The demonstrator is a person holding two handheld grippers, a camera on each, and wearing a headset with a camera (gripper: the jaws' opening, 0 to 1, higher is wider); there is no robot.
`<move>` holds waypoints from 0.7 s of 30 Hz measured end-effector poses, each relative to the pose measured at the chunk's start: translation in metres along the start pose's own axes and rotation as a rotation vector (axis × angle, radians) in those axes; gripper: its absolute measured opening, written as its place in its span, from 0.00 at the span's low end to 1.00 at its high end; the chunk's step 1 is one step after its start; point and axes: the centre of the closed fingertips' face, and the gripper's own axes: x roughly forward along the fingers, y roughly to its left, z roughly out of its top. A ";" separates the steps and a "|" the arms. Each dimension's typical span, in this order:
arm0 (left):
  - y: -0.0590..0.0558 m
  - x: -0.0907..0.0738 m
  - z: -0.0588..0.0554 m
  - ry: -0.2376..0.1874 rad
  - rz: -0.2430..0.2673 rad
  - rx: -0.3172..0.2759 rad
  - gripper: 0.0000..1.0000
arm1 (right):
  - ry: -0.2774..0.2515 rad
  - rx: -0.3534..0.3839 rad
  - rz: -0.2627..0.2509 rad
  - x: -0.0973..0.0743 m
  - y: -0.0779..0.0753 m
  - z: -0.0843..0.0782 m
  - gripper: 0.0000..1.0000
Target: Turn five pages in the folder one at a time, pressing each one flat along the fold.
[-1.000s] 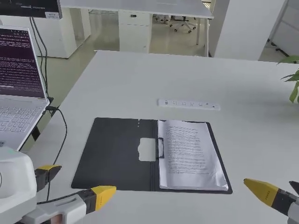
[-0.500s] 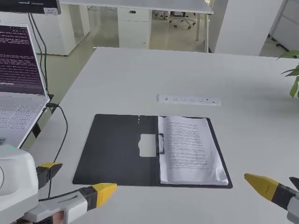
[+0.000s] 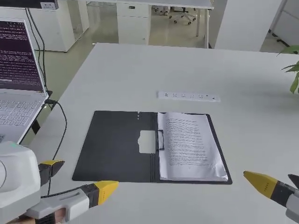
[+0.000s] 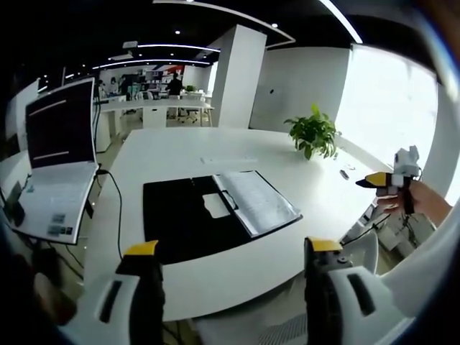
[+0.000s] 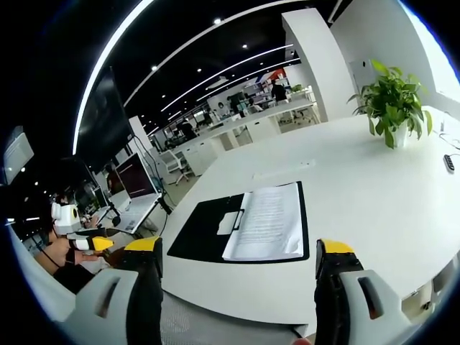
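A black folder (image 3: 117,147) lies open on the white table, with a clip at its spine and a stack of printed pages (image 3: 189,147) on its right half. The near right corner of the stack is slightly curled. My left gripper (image 3: 79,178) hovers open and empty off the folder's near left corner. At the near right, clear of the pages, my right gripper (image 3: 278,182) is open and holds nothing. The left gripper view looks along that gripper (image 4: 232,248) to the folder (image 4: 194,223). Beyond the right gripper (image 5: 239,246) lie the pages (image 5: 266,223).
An open laptop (image 3: 18,84) stands at the table's left edge, with a black cable (image 3: 60,133) trailing toward the folder. A white power strip (image 3: 188,96) lies beyond the folder. A potted plant (image 3: 293,70) is at the far right. Other desks and chairs stand behind.
The head camera has tipped a little, so the folder sits slightly higher in the picture. Both grippers hold about the same places, still open. The pages have not moved.
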 end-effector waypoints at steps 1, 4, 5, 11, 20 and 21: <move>0.000 0.000 0.000 0.001 0.000 0.002 0.80 | 0.001 0.000 0.000 0.000 0.000 0.000 0.87; 0.001 0.000 0.000 0.003 0.003 0.005 0.80 | 0.002 -0.002 0.002 0.001 0.000 0.000 0.87; 0.000 0.000 0.000 0.003 0.002 0.006 0.80 | 0.003 -0.002 0.003 0.001 0.001 0.000 0.87; -0.002 0.003 0.000 0.007 -0.006 0.010 0.80 | 0.009 -0.003 0.003 0.001 0.000 -0.002 0.87; -0.005 0.009 -0.002 0.018 -0.017 0.020 0.79 | 0.009 0.001 0.002 0.002 -0.002 -0.003 0.87; -0.005 0.010 -0.002 0.020 -0.017 0.021 0.79 | 0.009 0.001 0.003 0.002 -0.002 -0.004 0.87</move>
